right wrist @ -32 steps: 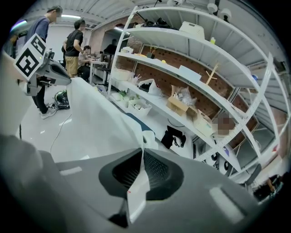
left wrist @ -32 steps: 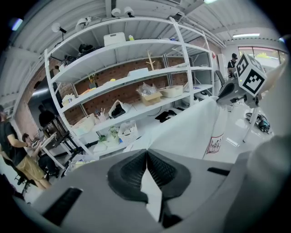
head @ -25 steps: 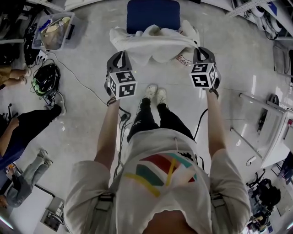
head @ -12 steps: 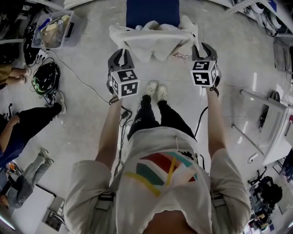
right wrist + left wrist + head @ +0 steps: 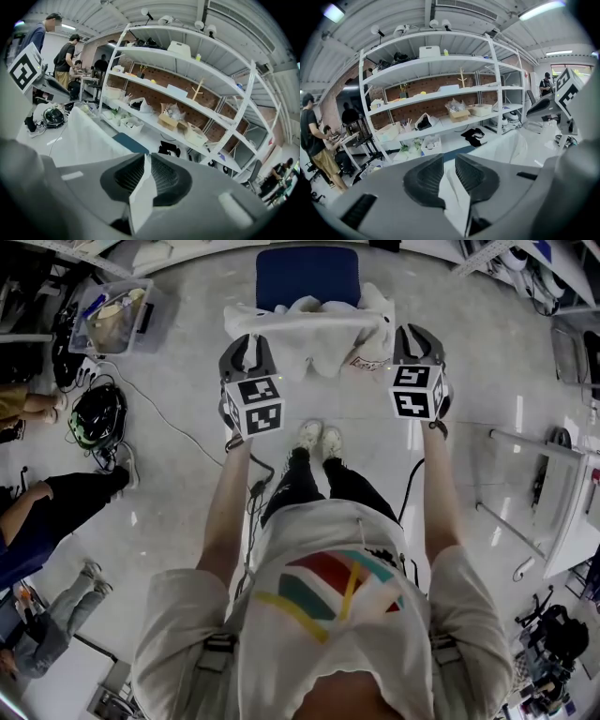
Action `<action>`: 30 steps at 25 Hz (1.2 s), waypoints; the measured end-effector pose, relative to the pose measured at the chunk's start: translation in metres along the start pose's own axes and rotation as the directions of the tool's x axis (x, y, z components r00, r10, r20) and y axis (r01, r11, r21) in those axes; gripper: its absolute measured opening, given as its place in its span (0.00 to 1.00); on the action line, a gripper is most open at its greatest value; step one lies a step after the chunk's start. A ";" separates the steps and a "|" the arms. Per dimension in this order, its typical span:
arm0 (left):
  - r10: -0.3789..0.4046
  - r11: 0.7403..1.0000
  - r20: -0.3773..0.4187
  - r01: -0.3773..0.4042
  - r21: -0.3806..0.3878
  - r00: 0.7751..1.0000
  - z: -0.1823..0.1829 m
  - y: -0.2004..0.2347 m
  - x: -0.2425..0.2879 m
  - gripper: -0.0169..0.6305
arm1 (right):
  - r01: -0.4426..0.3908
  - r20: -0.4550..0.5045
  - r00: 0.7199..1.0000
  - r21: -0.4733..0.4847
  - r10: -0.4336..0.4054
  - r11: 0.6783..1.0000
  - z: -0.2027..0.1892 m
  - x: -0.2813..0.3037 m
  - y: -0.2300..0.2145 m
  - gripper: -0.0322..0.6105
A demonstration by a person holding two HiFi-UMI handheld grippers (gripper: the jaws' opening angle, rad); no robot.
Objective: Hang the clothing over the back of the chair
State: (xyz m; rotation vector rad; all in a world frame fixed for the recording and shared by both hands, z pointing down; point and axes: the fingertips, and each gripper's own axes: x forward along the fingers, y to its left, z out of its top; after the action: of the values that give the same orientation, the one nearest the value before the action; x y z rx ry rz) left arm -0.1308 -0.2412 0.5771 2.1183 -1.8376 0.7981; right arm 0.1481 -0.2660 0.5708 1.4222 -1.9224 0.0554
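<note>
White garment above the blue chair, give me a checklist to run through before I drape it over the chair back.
1. Left gripper grip on the white garment: ok, jaws pinch fabric.
2. Right gripper grip: ok, fabric sits between jaws that have just been closing.
3. Garment spread between both grippers: ok, top edge taut, middle bunched.
4. Blue chair straight ahead of the garment: ok.
5. Garment hem higher than the chair's back: cannot tell.

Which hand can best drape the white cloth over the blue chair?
Left, slightly: the left hand-held gripper pinches the white cloth nearer the blue chair; the right hand-held gripper, whose jaws just closed further on the cloth, sits farther out.
</note>
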 end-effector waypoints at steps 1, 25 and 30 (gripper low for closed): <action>0.007 1.000 0.020 -0.007 -0.001 1.000 0.009 0.003 -0.002 0.12 | 0.013 0.018 1.000 -0.002 -0.013 1.000 0.009 -0.003 -0.004 0.11; 0.062 0.996 0.446 -0.027 -0.085 0.893 0.173 0.045 -0.128 0.06 | 0.089 0.517 0.839 0.178 -0.170 0.980 0.188 -0.167 -0.034 0.06; 0.044 0.998 0.493 -0.013 -0.066 0.869 0.180 0.025 -0.147 0.06 | 0.073 0.542 0.821 0.211 -0.179 0.975 0.178 -0.184 -0.018 0.06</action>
State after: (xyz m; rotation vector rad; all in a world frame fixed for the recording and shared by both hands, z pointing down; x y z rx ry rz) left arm -0.1192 -0.2125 0.3452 2.4220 -2.0950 0.1959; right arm 0.0921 -0.2015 0.3282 1.8378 -2.3272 -0.2907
